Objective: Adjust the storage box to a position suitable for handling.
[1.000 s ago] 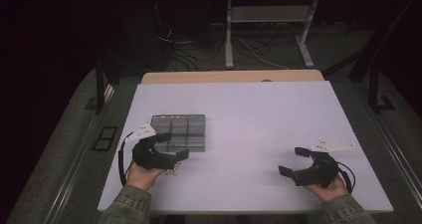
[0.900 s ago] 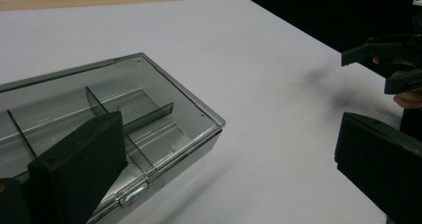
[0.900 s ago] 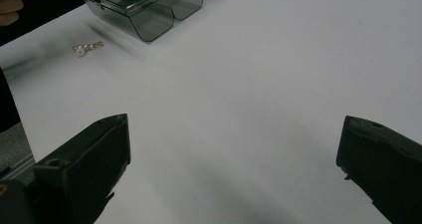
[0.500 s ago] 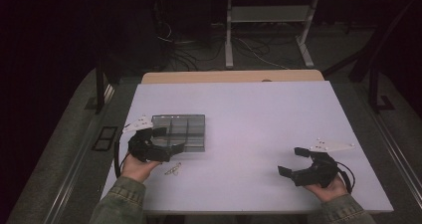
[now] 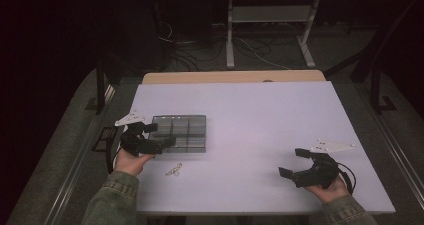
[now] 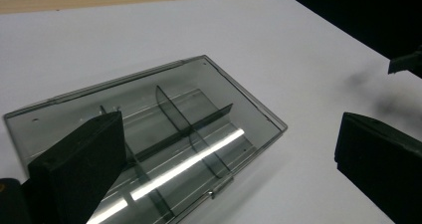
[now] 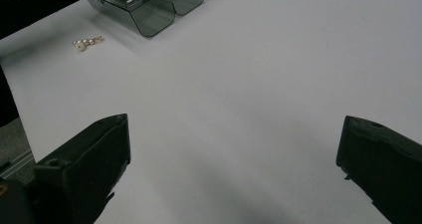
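High view: a white surface [image 5: 260,130] carries a smoky clear box [image 5: 182,133] with dividers at its left side. The left gripper [image 5: 165,136], jaws apart, hovers at the box's near-left corner. A small pale trinket [image 5: 174,170] lies just in front of the box, apart from it. The right gripper [image 5: 295,163], jaws spread and empty, sits well apart at the near right. Beyond the surface, cables [image 5: 250,47] and a metal frame [image 5: 270,15] stand on the dark floor.

Left gripper view: the closed box [image 6: 149,134] lies between and ahead of the wide-set jaws, one jaw overlapping its near end.

Right gripper view: bare surface [image 7: 239,94] lies between the open jaws; the box [image 7: 149,2] and trinket [image 7: 87,43] sit far ahead.
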A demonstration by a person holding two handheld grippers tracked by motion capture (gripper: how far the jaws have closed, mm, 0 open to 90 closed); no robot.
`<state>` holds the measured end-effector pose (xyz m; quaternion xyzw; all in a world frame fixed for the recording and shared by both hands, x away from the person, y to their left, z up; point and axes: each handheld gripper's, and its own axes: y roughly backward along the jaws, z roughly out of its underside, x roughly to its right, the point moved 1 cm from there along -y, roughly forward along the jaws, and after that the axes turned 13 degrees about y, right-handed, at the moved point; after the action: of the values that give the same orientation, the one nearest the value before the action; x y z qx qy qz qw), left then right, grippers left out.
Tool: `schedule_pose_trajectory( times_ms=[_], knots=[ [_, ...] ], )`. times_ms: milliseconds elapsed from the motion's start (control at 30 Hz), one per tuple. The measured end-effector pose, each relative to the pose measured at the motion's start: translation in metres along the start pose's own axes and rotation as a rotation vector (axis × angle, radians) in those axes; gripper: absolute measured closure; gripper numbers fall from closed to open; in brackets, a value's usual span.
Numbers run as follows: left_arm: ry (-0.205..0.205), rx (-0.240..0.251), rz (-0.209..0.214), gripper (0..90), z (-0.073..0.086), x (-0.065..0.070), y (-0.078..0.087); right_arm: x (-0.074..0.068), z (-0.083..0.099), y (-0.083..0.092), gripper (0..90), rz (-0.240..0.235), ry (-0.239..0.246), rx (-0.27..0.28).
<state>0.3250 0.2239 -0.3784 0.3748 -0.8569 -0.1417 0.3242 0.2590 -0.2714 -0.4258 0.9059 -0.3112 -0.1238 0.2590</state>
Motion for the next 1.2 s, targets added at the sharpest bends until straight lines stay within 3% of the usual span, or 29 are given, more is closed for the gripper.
schedule_pose_trajectory(
  times_ms=[600, 967, 1200],
  knots=[
    [0.048, -0.011, -0.103, 4.3, -0.005, -0.034, 0.016, 0.0, 0.0, -0.001, 0.5, -0.003, 0.006, -0.007],
    [0.077, 0.015, -0.175, 16.9, -0.006, -0.056, 0.023, -0.001, 0.0, -0.002, 0.5, -0.003, 0.011, -0.012],
    [0.13, 0.04, -0.203, 23.9, -0.005, -0.069, 0.027, -0.001, 0.0, -0.003, 0.5, 0.001, 0.01, -0.014]
  ],
)
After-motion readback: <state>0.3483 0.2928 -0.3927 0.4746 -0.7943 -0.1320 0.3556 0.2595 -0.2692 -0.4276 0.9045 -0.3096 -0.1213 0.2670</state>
